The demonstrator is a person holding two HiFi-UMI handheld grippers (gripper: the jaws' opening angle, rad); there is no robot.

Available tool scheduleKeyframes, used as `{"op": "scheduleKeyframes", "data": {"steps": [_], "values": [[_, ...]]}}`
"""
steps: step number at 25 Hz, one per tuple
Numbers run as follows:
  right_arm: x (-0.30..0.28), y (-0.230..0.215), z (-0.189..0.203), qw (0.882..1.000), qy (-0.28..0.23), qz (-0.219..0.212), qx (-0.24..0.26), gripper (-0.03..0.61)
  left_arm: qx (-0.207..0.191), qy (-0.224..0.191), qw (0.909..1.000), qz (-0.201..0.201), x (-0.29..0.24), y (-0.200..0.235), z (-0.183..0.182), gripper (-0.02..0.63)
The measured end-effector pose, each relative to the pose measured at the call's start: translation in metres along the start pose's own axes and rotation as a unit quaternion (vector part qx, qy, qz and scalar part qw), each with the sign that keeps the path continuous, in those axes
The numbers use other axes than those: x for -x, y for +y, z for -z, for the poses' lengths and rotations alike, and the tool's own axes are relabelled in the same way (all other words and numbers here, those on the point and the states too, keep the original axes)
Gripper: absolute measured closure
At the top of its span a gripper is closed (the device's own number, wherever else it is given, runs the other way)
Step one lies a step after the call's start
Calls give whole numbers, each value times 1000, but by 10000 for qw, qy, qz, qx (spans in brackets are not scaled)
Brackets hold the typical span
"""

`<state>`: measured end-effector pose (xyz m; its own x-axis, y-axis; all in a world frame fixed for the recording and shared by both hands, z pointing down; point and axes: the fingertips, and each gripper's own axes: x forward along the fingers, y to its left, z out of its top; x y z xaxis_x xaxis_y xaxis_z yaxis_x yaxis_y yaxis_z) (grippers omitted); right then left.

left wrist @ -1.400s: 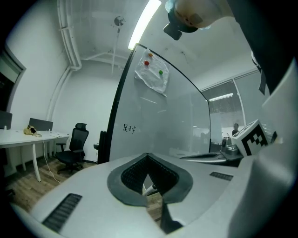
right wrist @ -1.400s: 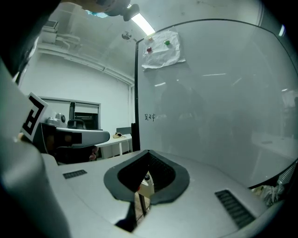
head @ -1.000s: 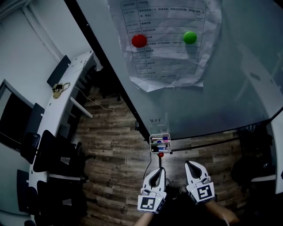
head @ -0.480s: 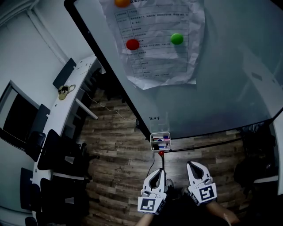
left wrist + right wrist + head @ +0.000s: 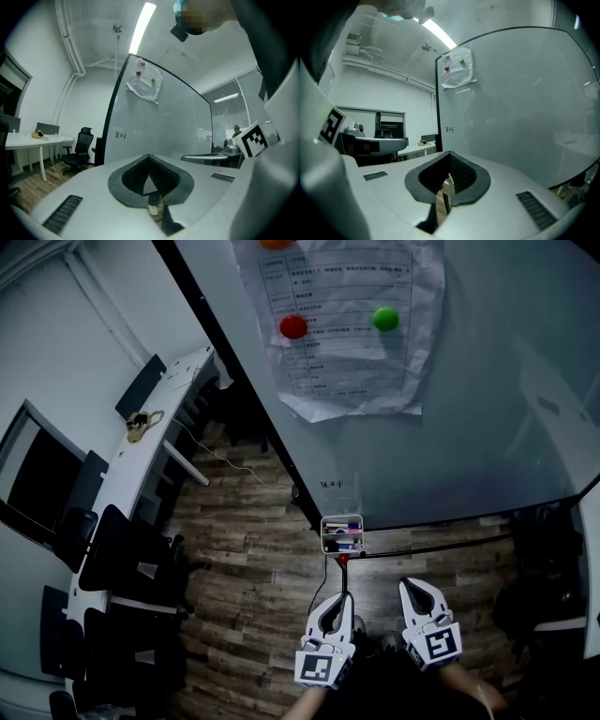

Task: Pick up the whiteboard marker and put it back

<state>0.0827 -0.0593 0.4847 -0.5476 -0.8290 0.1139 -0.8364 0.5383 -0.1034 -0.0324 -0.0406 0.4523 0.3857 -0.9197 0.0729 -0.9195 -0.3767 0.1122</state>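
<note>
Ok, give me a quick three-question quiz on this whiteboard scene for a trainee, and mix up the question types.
1. True or false: the left gripper is holding a marker.
2. Which magnet on the paper sits right of the red magnet? A green magnet, B blue magnet, C black magnet.
3. Fill in: the marker holder hangs at the whiteboard's ___ edge.
Key: 1 false, its jaws are shut on nothing; 2 A; 3 bottom.

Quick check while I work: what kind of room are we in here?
Most likely an office or meeting room: a large whiteboard with a printed sheet held by magnets, a long white desk by the wall, and black office chairs on wood flooring.
</note>
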Motion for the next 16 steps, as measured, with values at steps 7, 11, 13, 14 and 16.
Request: {"op": "scheduleKeyframes", "data": {"steps": [7, 11, 13, 14, 16], "values": [[-5, -3, -11, 9999, 112, 81, -31, 565, 68, -48, 10000, -31, -7, 2, -3, 606], [-6, -5, -8, 9999, 133, 56, 43, 565, -1, -18, 10000, -44, -10, 6, 0, 606], [-7, -3, -7, 10000, 81, 0, 2, 565, -16, -19, 10000, 38, -10, 5, 5, 606], [-8, -2, -7, 10000, 56, -15, -19, 565, -4, -29, 10000, 66, -10, 6, 7, 606], [-10, -1, -8, 10000, 15, -33, -43, 565, 39, -58, 9999, 90, -10, 7, 10, 606]]}}
